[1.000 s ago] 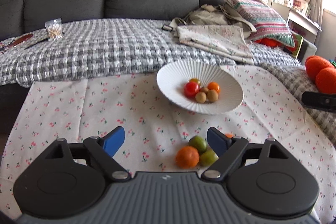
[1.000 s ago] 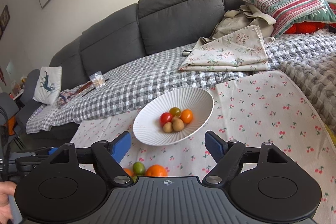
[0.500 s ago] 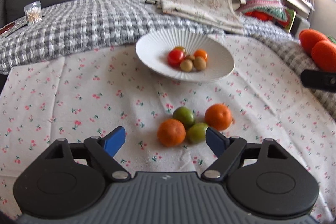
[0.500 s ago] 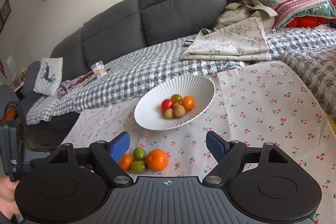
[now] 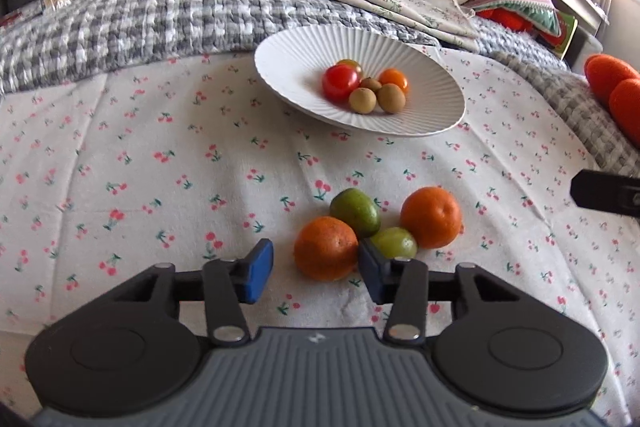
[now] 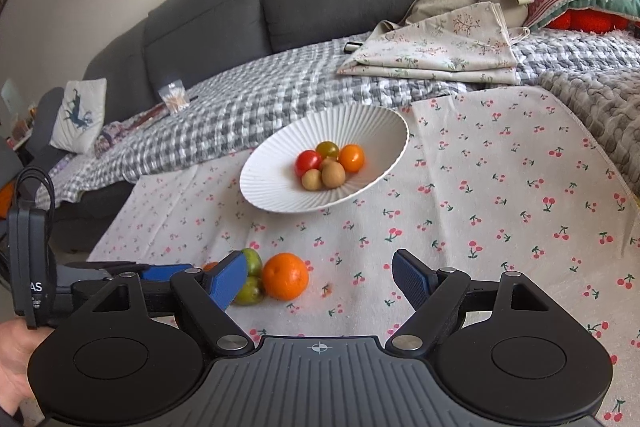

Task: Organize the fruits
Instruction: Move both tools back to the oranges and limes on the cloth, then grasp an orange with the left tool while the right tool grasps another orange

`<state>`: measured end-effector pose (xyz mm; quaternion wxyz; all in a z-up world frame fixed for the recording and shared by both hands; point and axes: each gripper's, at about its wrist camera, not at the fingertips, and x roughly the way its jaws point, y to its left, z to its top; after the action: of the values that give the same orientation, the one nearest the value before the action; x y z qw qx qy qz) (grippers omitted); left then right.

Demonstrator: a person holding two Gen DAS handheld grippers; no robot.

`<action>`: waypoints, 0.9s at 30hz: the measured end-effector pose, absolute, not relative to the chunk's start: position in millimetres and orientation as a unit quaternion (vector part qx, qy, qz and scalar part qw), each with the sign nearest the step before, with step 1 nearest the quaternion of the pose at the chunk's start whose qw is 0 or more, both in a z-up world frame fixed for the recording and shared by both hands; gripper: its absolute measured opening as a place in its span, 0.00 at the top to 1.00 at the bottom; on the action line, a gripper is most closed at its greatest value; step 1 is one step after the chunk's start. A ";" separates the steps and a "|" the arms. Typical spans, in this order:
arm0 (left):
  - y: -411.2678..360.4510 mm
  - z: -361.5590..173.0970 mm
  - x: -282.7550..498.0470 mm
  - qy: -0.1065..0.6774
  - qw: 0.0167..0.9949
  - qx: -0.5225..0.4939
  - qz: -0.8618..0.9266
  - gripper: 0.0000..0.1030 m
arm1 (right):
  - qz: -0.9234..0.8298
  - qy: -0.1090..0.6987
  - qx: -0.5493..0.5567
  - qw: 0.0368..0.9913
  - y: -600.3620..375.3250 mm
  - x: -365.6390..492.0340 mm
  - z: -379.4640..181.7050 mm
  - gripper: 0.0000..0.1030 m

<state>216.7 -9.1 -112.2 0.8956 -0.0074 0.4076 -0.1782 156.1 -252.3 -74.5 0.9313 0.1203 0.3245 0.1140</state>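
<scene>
Left gripper (image 5: 316,273): spread partway, holding nothing; near orange (image 5: 326,248) framed between the blue pads, right pad (image 5: 370,277) looking in contact with its flank, left pad (image 5: 260,269) apart from it. Contact uncertain under fisheye distortion.

Right gripper (image 6: 320,281): spread wide, empty, hovering over the cherry-print cloth (image 6: 500,187), touching no fruit.

Risk noted: loose fruit bunched tight. Near orange pressed against a green fruit (image 5: 355,211) behind and a second green fruit (image 5: 394,242) beside the right pad; far orange (image 5: 431,217) touching that second one. Closing from this pose judged likely to nudge the green neighbour and scatter round fruit across the soft, creased cloth. Round peel also judged prone to squirting forward out of the pads if pinched off-centre. Pad possibly catching two fruits at once.

Destination judged as the white ribbed bowl (image 5: 304,67), well apart beyond the cluster, already carrying a red tomato (image 5: 340,83), a small orange fruit (image 5: 394,79), a dark greenish tomato and brown longan-like fruits (image 5: 362,101). Four loose fruits not yet moved.
</scene>
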 end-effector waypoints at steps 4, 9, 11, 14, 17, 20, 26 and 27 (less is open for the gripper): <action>-6.3 -111.5 218.4 0.410 0.893 -0.030 -0.183 0.68 | 0.112 0.331 0.121 0.929 -251.6 161.0 -78.6 0.21; 0.6 -108.9 217.5 0.417 0.892 -0.047 -0.170 0.69 | 0.117 0.352 0.130 0.920 -246.3 175.1 -90.7 0.21; 5.6 -106.1 216.1 0.416 0.894 -0.053 -0.161 0.69 | 0.120 0.362 0.128 0.916 -241.3 182.7 -97.0 0.21; 11.9 -104.5 214.7 0.417 0.893 -0.064 -0.155 0.69 | 0.121 0.374 0.121 0.911 -233.4 193.7 -107.2 0.22; 16.3 -105.6 215.6 0.424 0.891 -0.068 -0.145 0.70 | 0.127 0.384 0.123 0.906 -226.4 201.4 -116.0 0.22; 22.4 -102.4 215.8 0.421 0.891 -0.086 -0.144 0.70 | 0.133 0.385 0.123 0.905 -221.4 207.4 -120.4 0.28; 24.8 -98.5 213.0 0.419 0.893 -0.088 -0.140 0.70 | 0.148 0.390 0.128 0.900 -213.0 218.9 -128.0 0.51; 24.7 -98.1 213.0 0.419 0.893 -0.088 -0.140 0.70 | 0.154 0.391 0.130 0.898 -211.4 219.6 -128.0 0.54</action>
<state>213.0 24.7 -98.1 0.8929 -0.0876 0.4187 -0.1403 219.6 -211.4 -128.0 0.8982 0.1305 0.3907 0.1536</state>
